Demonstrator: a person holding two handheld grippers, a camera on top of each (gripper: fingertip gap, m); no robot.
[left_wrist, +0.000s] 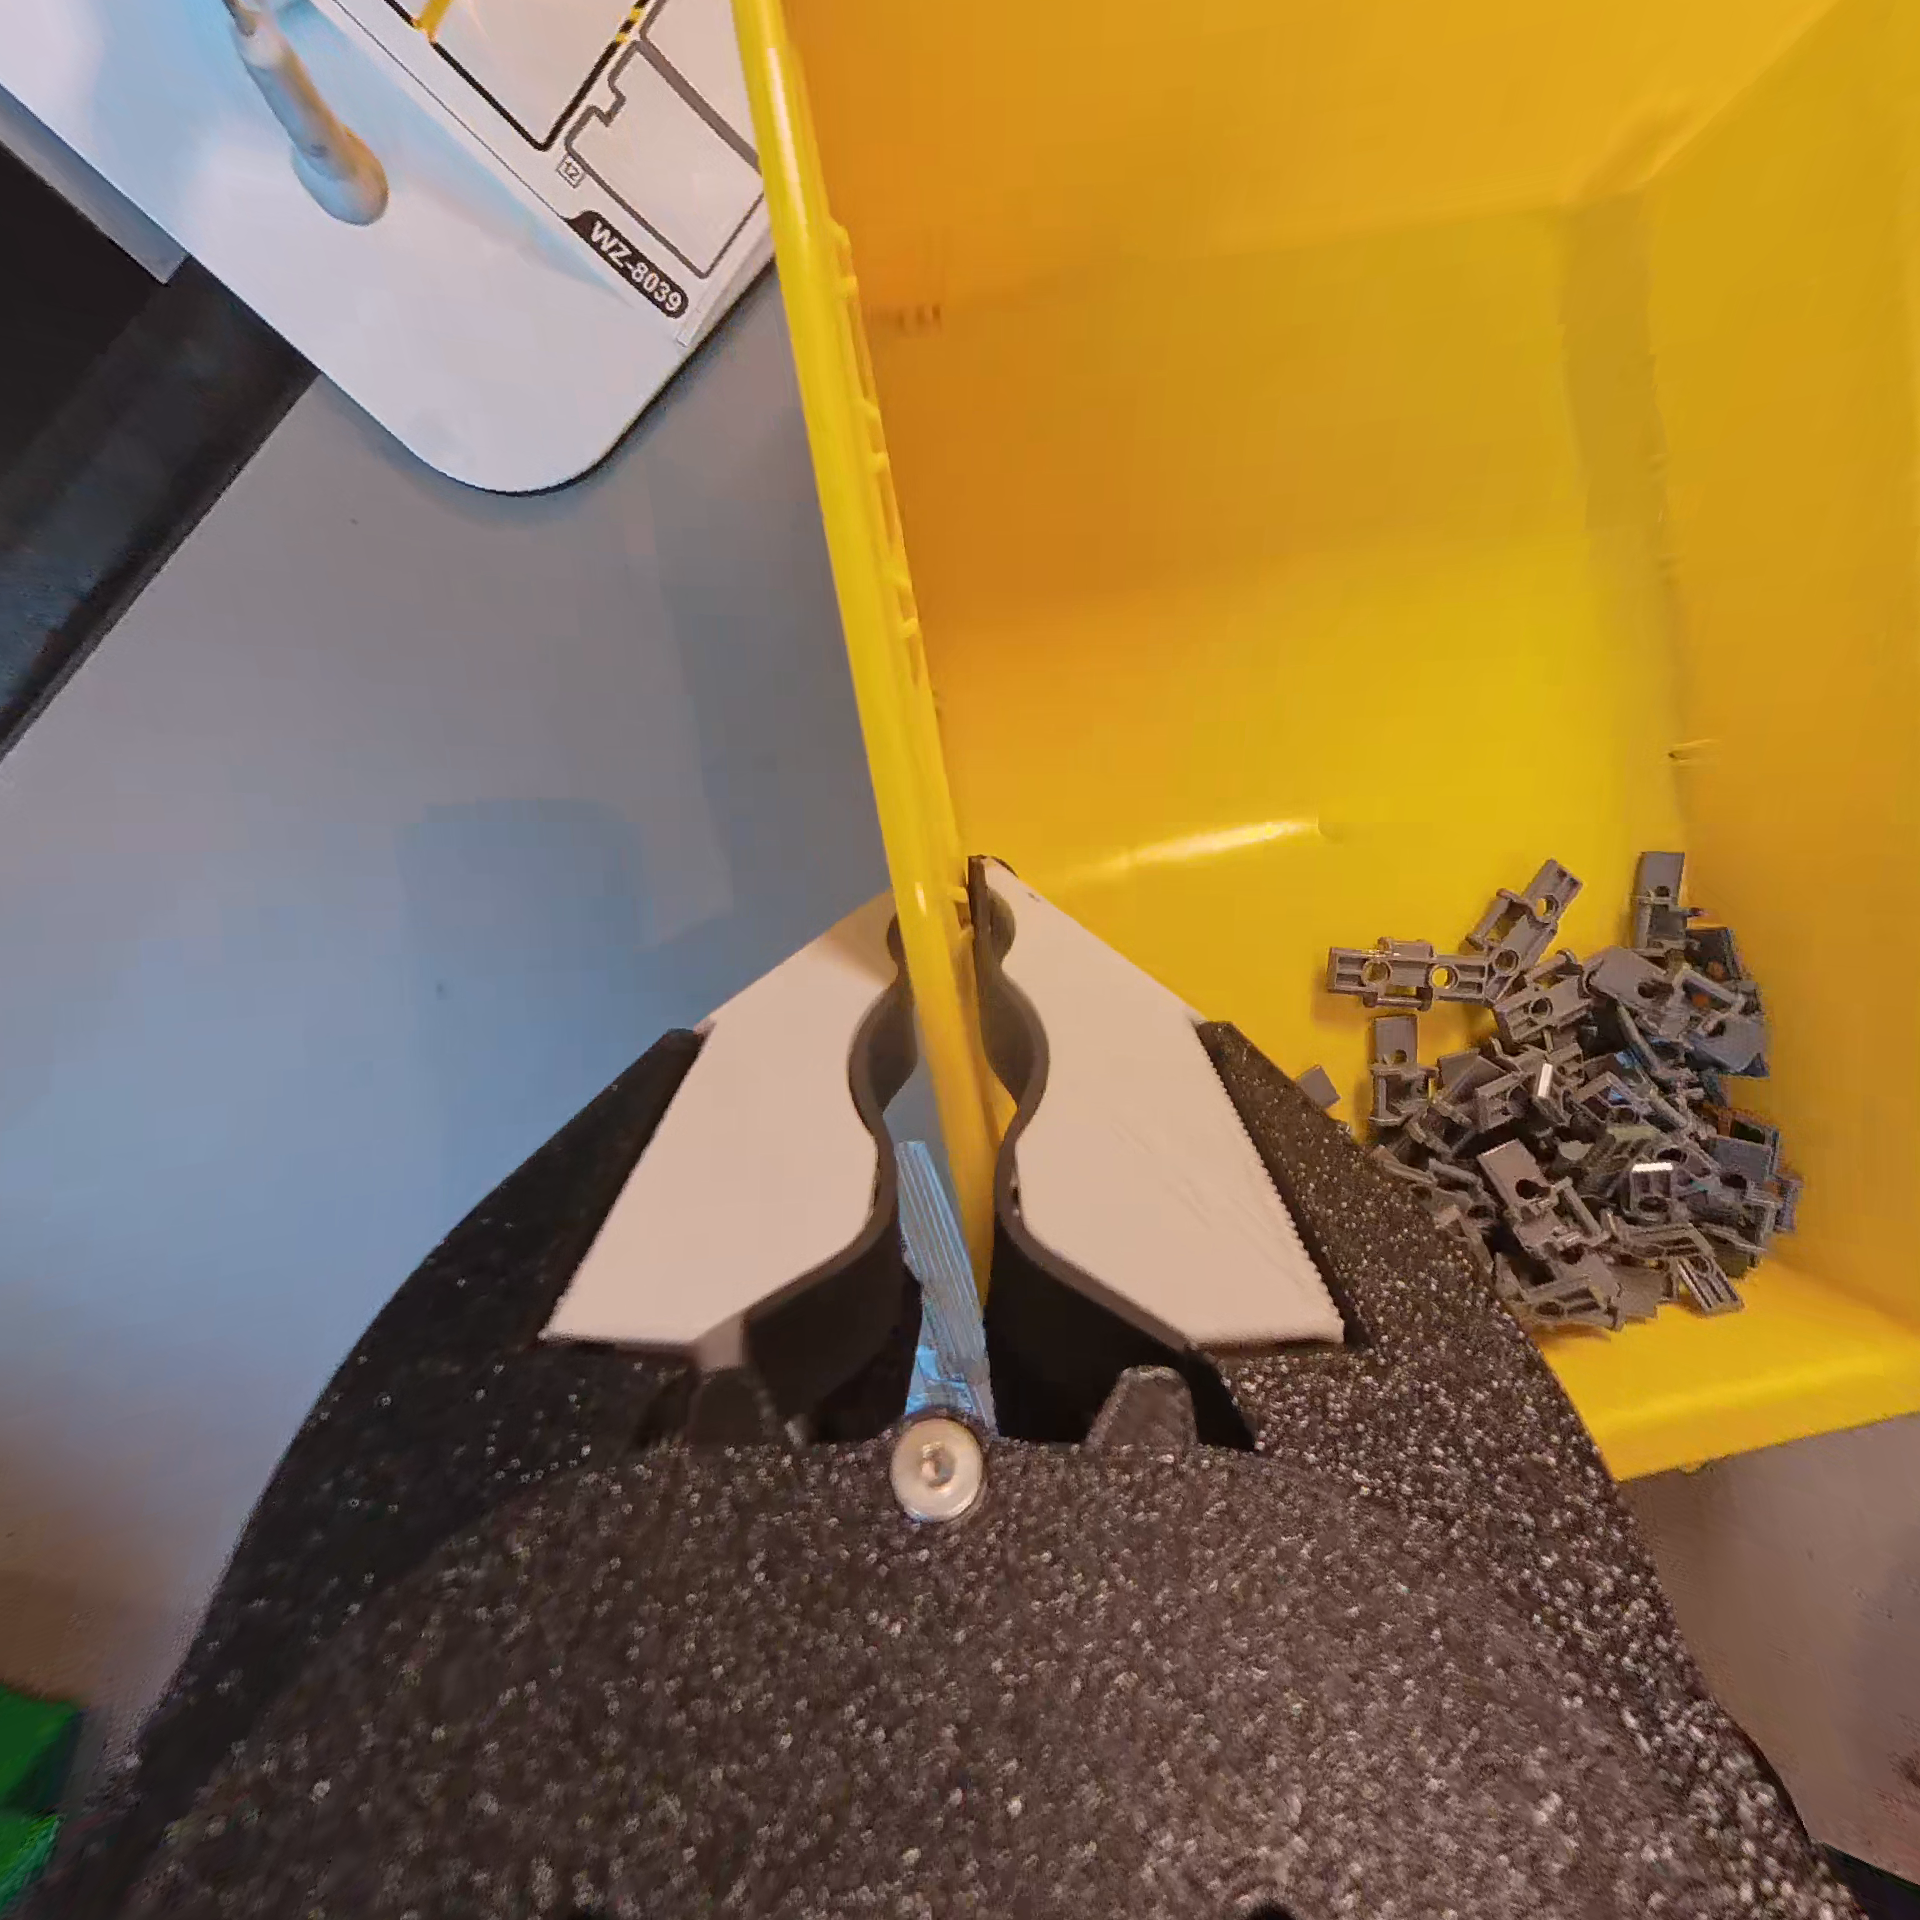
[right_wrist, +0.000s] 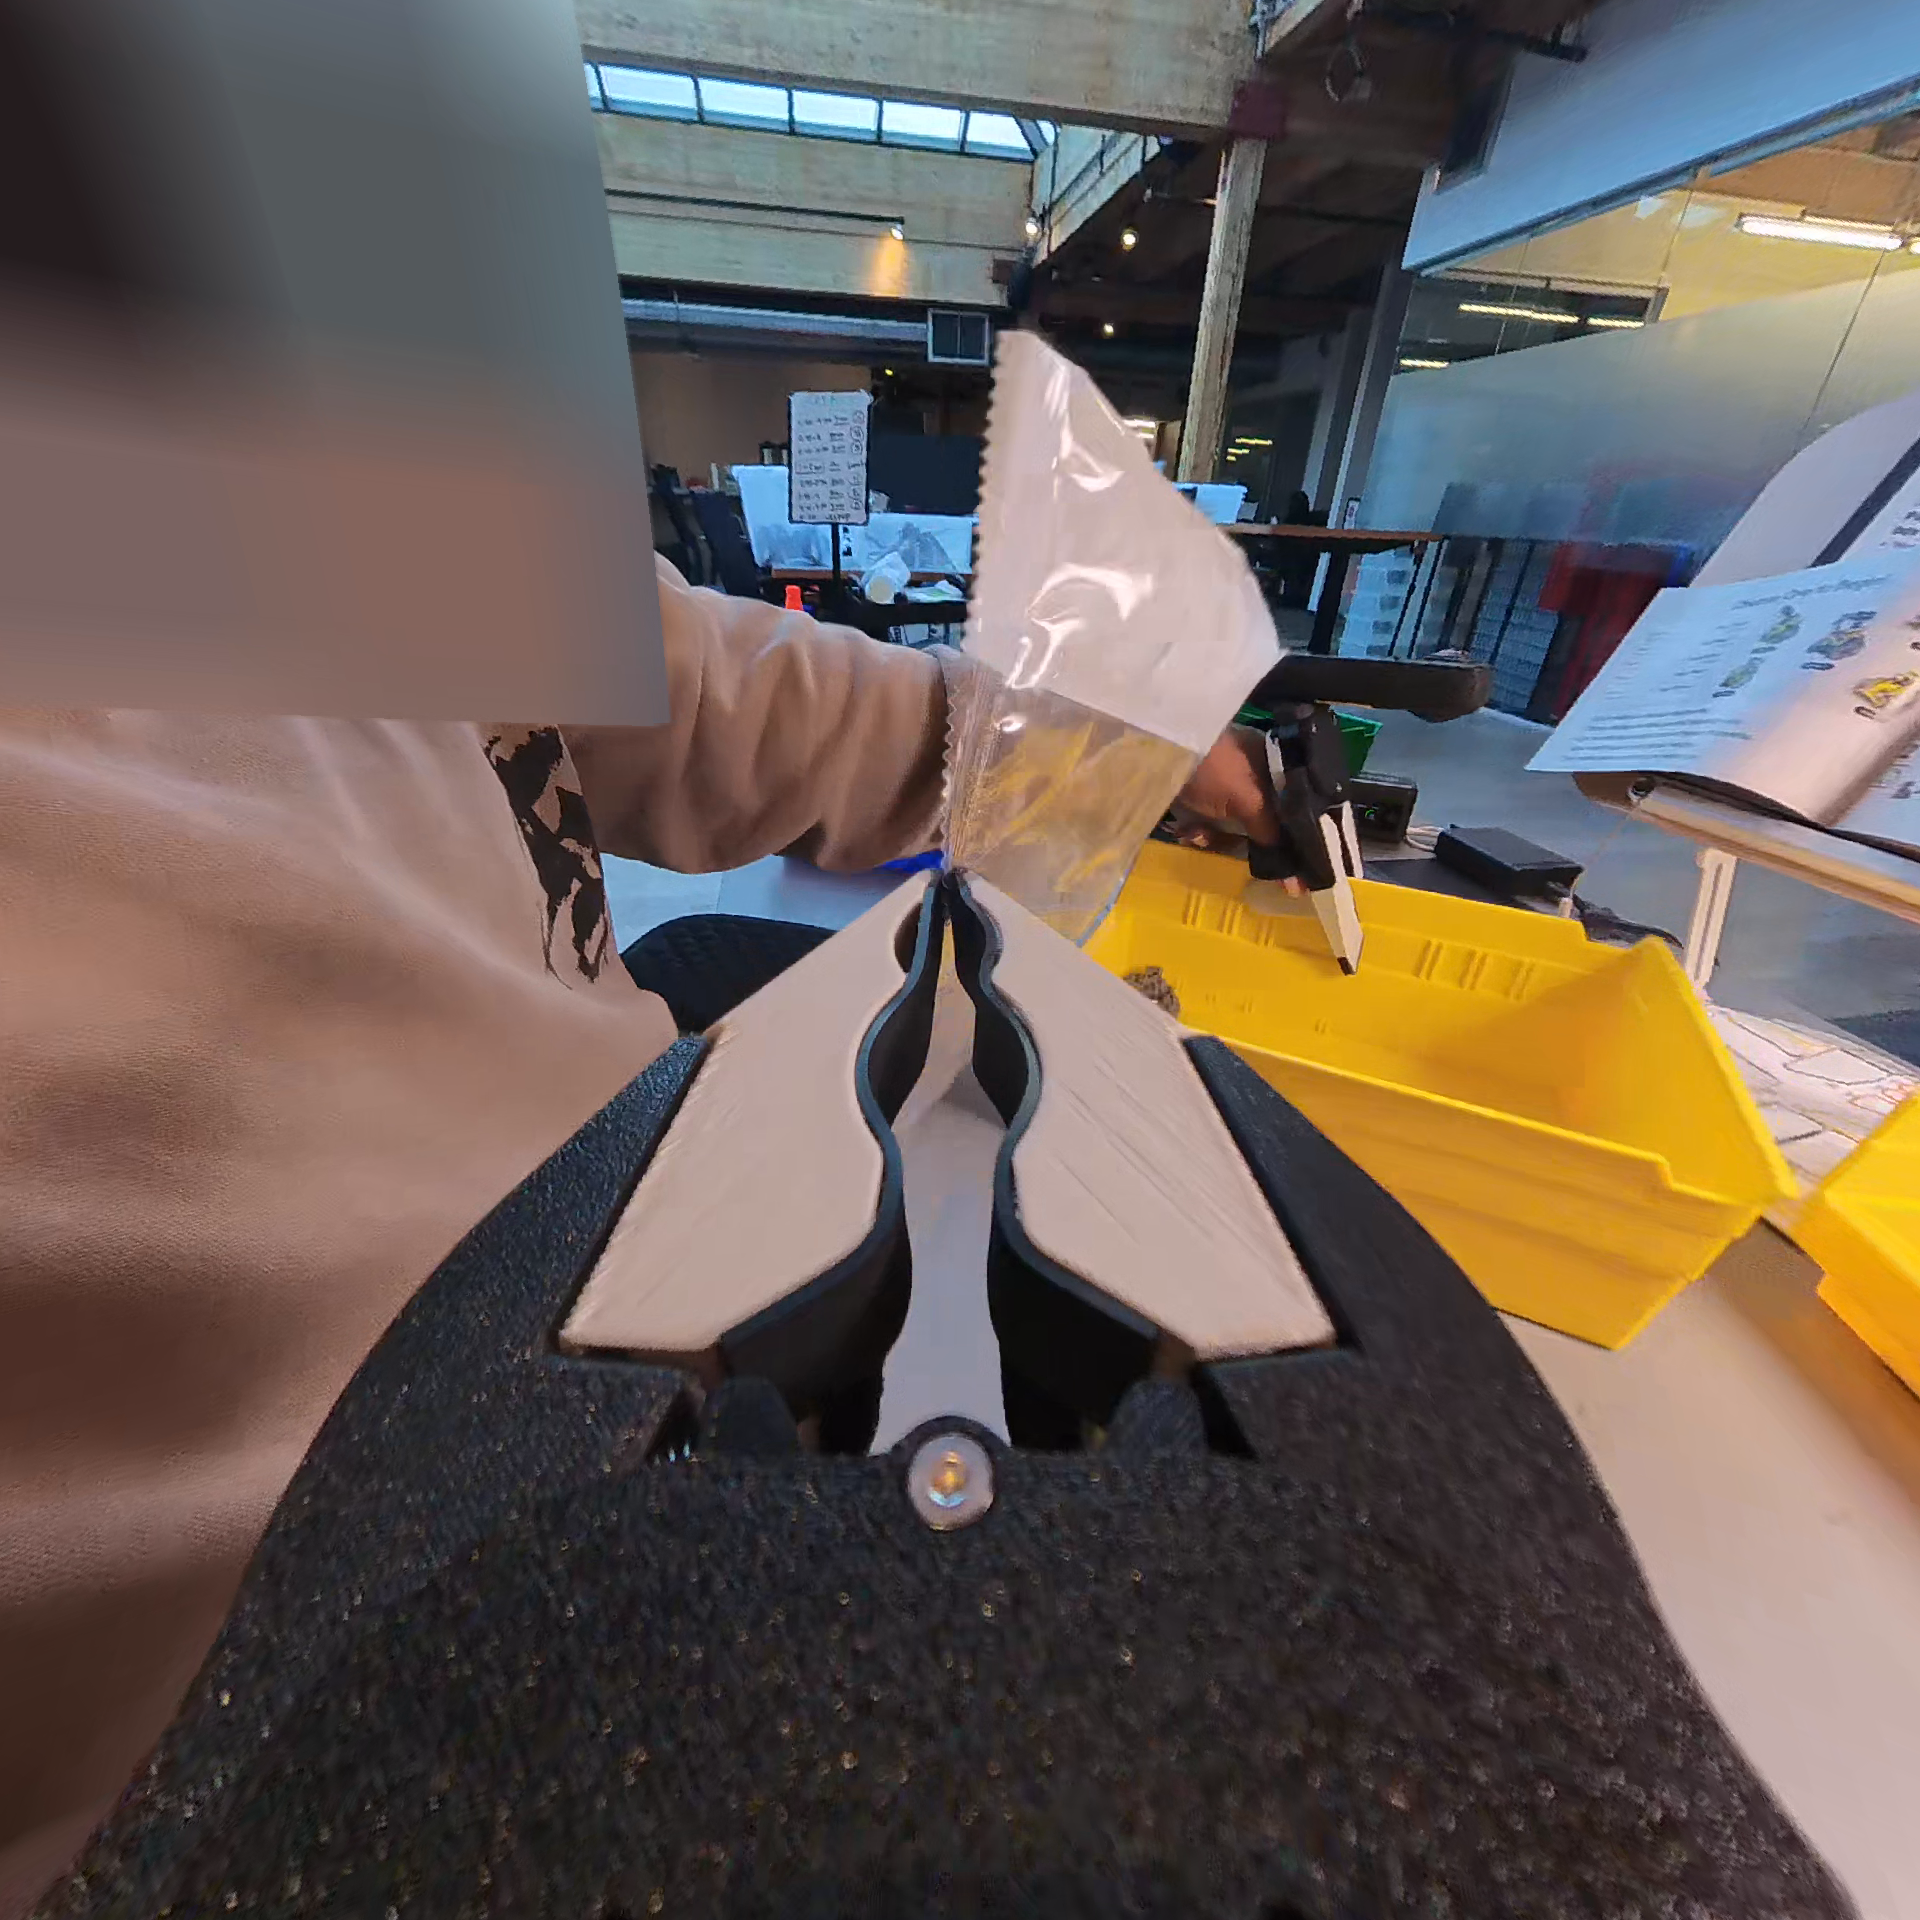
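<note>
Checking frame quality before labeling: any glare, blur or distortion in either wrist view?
Left wrist view: sharp; glare streak on the yellow bin floor, grey parts crisp. Right wrist view: wide-angle bending at edges, reflections on the clear bag, slight blur on the right gripper.

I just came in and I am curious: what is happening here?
A person holds a gripper in each hand. The left gripper is shut on the side wall of a yellow bin, where grey parts lie heaped in a corner. The right gripper is shut on a clear bag, held up beside the bin.

White board with metal handle (left_wrist: 312, 145), open instruction booklet on a stand (right_wrist: 1756, 675), distant whiteboard (right_wrist: 828, 457), green block (left_wrist: 31, 1756)
</note>
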